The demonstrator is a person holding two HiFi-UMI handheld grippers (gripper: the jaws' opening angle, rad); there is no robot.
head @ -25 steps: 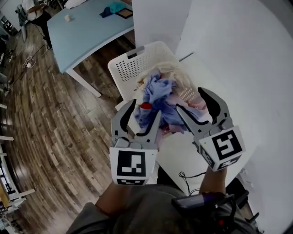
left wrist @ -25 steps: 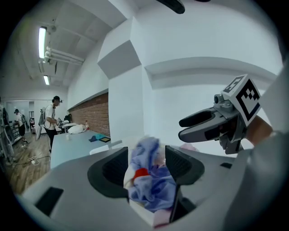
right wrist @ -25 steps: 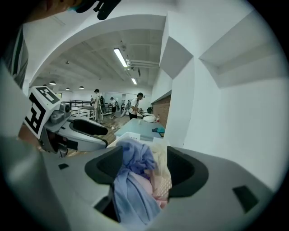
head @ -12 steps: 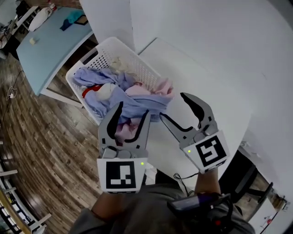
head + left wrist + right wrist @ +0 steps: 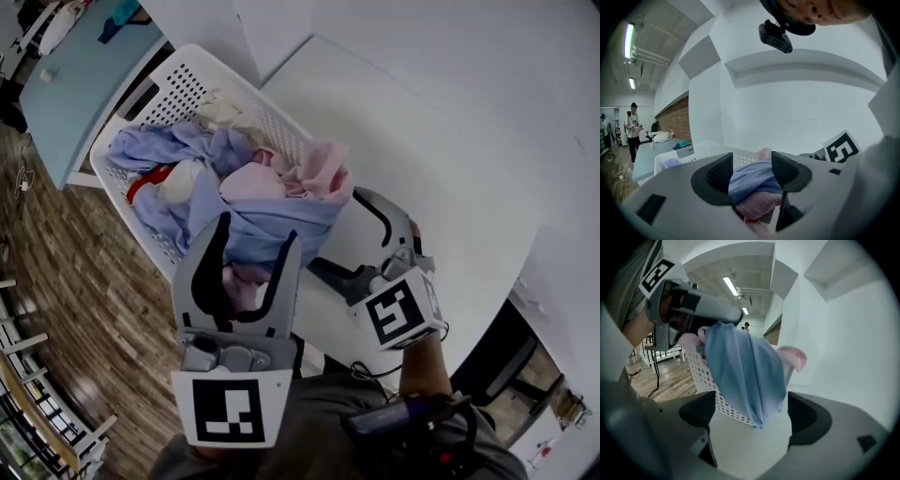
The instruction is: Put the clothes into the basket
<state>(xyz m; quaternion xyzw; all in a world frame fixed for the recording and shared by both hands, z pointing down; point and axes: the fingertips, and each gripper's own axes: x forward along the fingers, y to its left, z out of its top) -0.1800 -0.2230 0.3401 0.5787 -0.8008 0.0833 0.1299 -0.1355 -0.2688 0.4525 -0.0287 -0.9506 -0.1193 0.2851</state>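
Wooden floor [image 5: 56,281] lies at the far left, below the corner of a blue table [image 5: 66,84]. A white basket [image 5: 183,84] stands at the white desk's [image 5: 441,141] left edge, heaped with clothes to its rim. The left gripper [image 5: 258,230] hangs over the basket's near rim, fingers [image 5: 208,267] clamped on a blue garment [image 5: 272,211] that spills over that rim toward the desk. A pink garment [image 5: 323,169] tops the pile. The right gripper [image 5: 337,230] is low over the desk, its fingers [image 5: 808,420] wide apart after just opening and pressing on nothing. The desk's white top runs on to the right.
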